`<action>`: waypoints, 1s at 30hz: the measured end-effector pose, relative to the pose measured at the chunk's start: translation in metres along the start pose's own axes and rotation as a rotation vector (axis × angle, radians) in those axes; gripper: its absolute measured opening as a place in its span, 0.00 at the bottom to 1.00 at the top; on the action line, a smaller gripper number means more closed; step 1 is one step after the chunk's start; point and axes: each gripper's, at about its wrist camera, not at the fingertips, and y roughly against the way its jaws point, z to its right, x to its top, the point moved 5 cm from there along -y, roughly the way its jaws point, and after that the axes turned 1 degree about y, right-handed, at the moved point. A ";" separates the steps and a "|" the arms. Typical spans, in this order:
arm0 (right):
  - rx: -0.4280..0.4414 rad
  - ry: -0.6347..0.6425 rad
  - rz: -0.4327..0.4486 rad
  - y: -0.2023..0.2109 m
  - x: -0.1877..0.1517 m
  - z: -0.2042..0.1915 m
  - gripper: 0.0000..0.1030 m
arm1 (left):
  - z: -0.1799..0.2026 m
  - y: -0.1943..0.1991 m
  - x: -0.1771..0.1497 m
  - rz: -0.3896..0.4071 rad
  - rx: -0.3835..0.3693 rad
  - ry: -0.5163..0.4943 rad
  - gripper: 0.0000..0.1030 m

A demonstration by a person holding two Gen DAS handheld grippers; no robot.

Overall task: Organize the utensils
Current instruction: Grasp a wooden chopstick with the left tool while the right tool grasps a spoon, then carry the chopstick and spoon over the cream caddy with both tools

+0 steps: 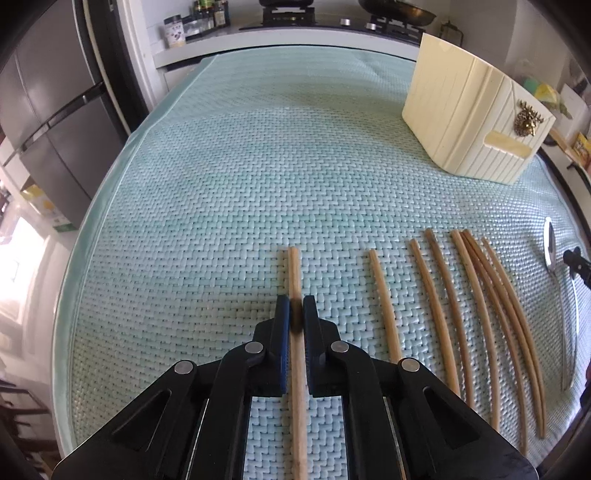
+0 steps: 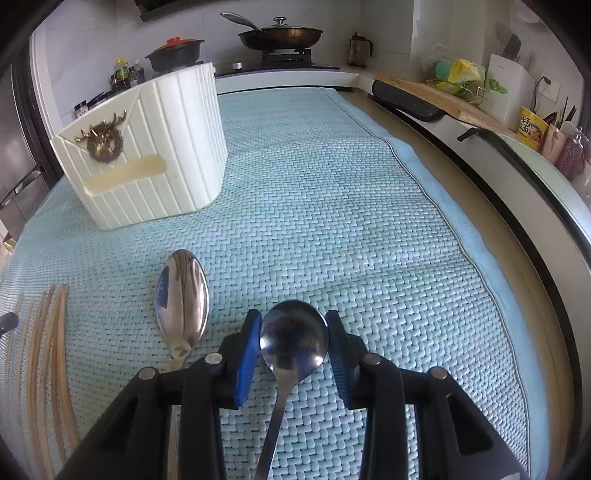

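Wooden chopstick [image 1: 295, 280] sits pinched in left tool [image 1: 294, 314]; right tool [image 2: 293, 339] straddles steel spoon [image 2: 293, 341] spread, so closing on the rounded bowl risks slip toward 12 o'clock.

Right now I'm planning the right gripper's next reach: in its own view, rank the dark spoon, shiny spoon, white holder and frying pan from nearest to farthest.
1. Dark spoon: between the jaws.
2. Shiny spoon: just left, on the mat.
3. White holder: far left, upright.
4. Frying pan: on the stove behind.
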 end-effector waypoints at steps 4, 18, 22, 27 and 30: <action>0.064 0.008 0.055 0.026 0.008 -0.001 0.34 | -0.005 0.020 -0.002 0.048 -0.042 0.032 0.05; 0.247 0.182 0.276 0.153 0.030 -0.037 0.34 | -0.009 0.152 0.021 0.289 -0.163 0.043 0.04; 0.247 0.208 0.311 0.166 0.033 -0.039 0.34 | -0.005 0.172 0.026 0.339 -0.198 0.045 0.04; 0.245 0.199 0.317 0.170 0.043 -0.036 0.33 | 0.008 0.182 0.037 0.355 -0.231 0.031 0.04; 0.254 0.189 0.320 0.174 0.050 -0.032 0.33 | 0.015 0.186 0.046 0.355 -0.255 0.030 0.04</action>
